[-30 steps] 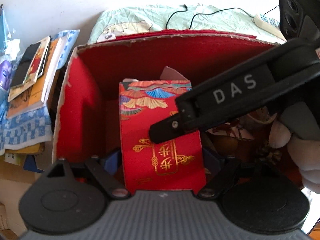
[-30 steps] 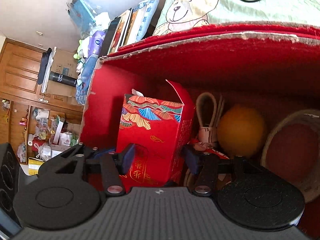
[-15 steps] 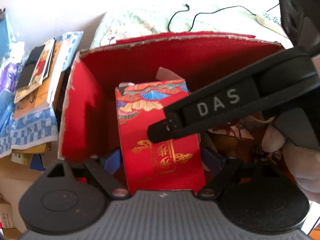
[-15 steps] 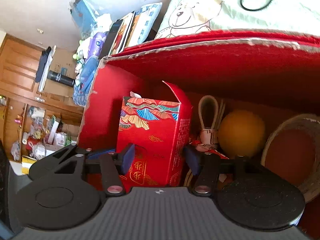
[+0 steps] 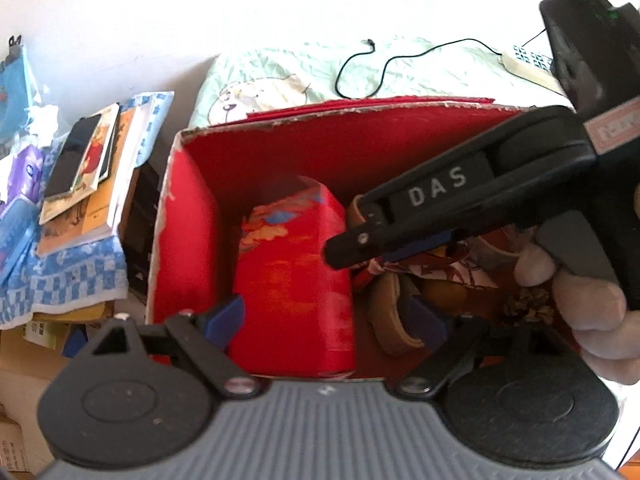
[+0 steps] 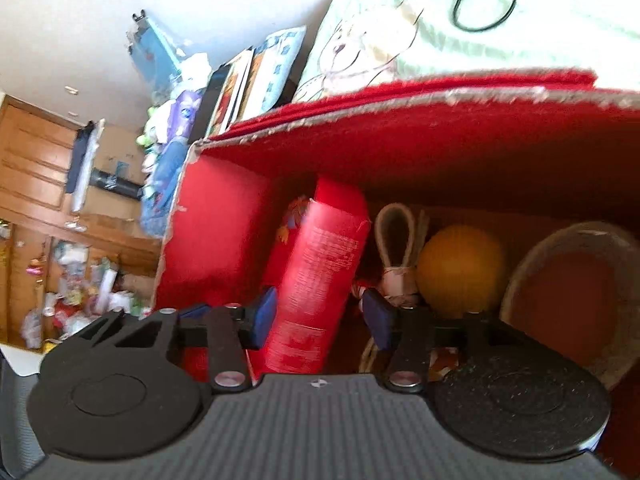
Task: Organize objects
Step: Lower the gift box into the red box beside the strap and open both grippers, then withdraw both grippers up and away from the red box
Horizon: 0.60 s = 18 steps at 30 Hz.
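- Left wrist view: the left gripper (image 5: 324,322) has its blue-padded fingers (image 5: 224,318) spread wide, gripping nothing. The red carton (image 5: 294,280) stands between them inside the red box (image 5: 188,236), nearer the left finger and seemingly not touching either pad (blur makes this uncertain).
- The right gripper (image 5: 344,246), held in a hand (image 5: 580,300), reaches in from the right, ahead of the fingers.
- Right wrist view: its fingers (image 6: 264,316) stand open around the carton's lower part, the left pad close against it, the right one apart.
- Beyond the right finger lie a looped cord (image 6: 396,240), an orange ball (image 6: 460,268) and a round basket (image 6: 568,284).
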{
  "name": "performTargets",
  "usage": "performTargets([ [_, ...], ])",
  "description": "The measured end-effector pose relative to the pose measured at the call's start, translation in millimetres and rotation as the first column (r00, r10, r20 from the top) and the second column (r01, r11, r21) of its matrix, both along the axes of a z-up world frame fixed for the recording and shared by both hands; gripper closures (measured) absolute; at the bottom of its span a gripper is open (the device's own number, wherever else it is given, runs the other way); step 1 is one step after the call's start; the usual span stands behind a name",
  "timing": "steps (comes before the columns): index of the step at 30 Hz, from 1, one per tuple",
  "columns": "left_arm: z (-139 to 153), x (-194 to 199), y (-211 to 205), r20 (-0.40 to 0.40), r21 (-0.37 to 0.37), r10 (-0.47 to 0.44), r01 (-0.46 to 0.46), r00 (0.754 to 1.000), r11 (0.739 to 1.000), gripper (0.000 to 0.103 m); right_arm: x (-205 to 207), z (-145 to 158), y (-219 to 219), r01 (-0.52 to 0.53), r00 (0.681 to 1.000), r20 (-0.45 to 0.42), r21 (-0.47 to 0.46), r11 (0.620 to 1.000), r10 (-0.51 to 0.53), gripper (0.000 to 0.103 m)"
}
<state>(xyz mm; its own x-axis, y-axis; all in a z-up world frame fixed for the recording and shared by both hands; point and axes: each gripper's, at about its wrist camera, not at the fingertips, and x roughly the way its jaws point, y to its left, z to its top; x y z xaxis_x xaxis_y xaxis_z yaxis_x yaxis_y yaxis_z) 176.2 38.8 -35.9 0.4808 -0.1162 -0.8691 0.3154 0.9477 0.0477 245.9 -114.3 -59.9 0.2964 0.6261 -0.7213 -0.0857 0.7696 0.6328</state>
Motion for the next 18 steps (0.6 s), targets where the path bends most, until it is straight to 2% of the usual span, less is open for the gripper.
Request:
performTargets([
  [4,3,-2,0,0.013,-0.003,0.000,0.000,1.000,1.000,0.015,-12,14,-2,0.036,0.997,0.067,-0.052,0.998,-0.032,0.051],
  [10,8,-8,-2,0.039,0.009,-0.003,0.003,0.999,1.000,0.011,-32,28,-14,0.155,0.979,0.154,-0.129,0.979,-0.135,0.051],
  [12,9,-7,0,0.042,0.007,-0.028,0.028,0.999,1.000,0.010,-39,28,-19,0.198,0.971,0.166,-0.141,0.970,-0.174,0.051],
  [15,10,-5,2,0.041,-0.002,-0.019,0.019,0.999,1.000,0.008,-49,29,-23,0.260,0.957,0.177,-0.167,0.951,-0.230,0.051],
  [18,9,-1,3,0.032,-0.010,-0.015,0.015,0.999,1.000,0.008,-61,31,-21,0.311,0.943,0.199,-0.235,0.921,-0.267,0.051],
])
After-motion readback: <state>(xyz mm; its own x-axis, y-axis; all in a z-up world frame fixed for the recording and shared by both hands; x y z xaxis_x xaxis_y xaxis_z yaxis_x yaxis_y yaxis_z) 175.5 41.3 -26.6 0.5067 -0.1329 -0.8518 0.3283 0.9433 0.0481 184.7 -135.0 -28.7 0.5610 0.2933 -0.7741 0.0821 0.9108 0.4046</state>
